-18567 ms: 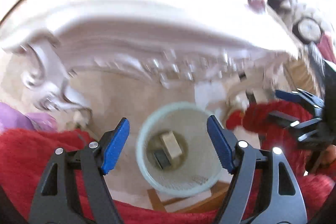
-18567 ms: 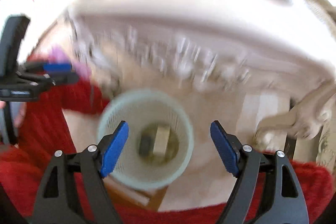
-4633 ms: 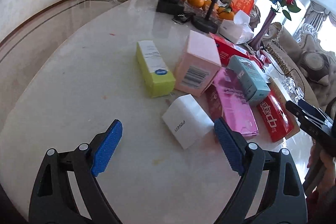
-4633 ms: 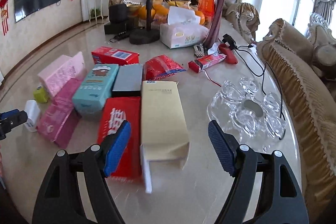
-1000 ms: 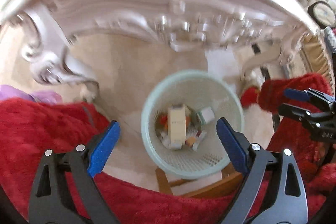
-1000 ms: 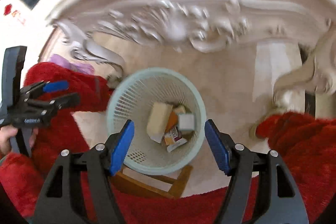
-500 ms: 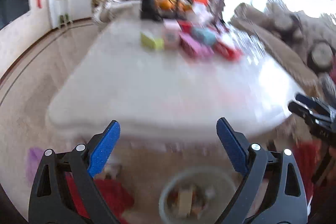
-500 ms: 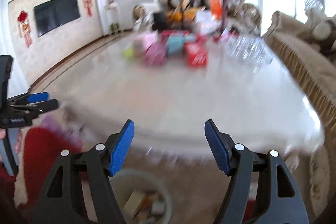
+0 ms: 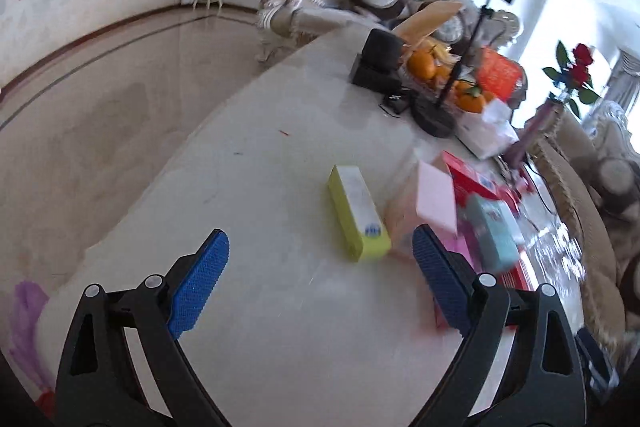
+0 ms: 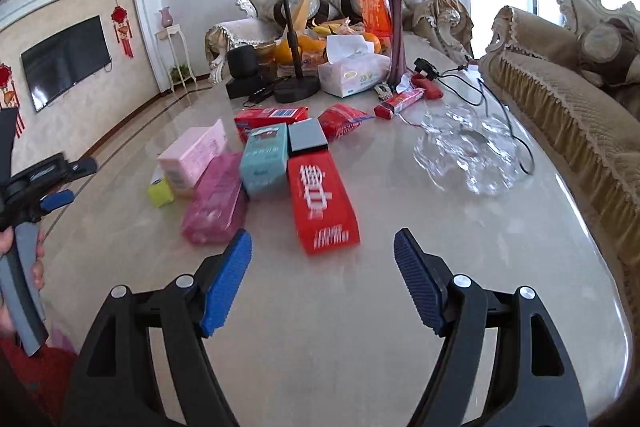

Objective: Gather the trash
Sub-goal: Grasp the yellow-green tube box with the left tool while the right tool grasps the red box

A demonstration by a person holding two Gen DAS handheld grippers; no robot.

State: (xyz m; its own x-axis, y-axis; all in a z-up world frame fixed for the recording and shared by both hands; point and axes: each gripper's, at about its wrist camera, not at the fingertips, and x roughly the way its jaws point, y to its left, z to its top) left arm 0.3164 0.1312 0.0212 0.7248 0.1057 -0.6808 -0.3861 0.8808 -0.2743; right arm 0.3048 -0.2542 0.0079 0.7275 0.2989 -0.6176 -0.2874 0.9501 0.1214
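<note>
Both grippers stand wide with nothing between their blue pads; the right gripper (image 10: 322, 279), whose jaws have just been opening, hangs over bare counter (image 10: 400, 327) just short of the long red carton with white lettering (image 10: 322, 205); the left gripper (image 9: 320, 283) hangs empty near the yellow-green rectangular box (image 9: 358, 219), which lies flat beside the pale pink box (image 9: 434, 197). Judging by the cluster of cartons left on the marble counter, this is the reach for the next pieces of trash; each gripper must descend, straddle its box across the narrow width, then close.
</note>
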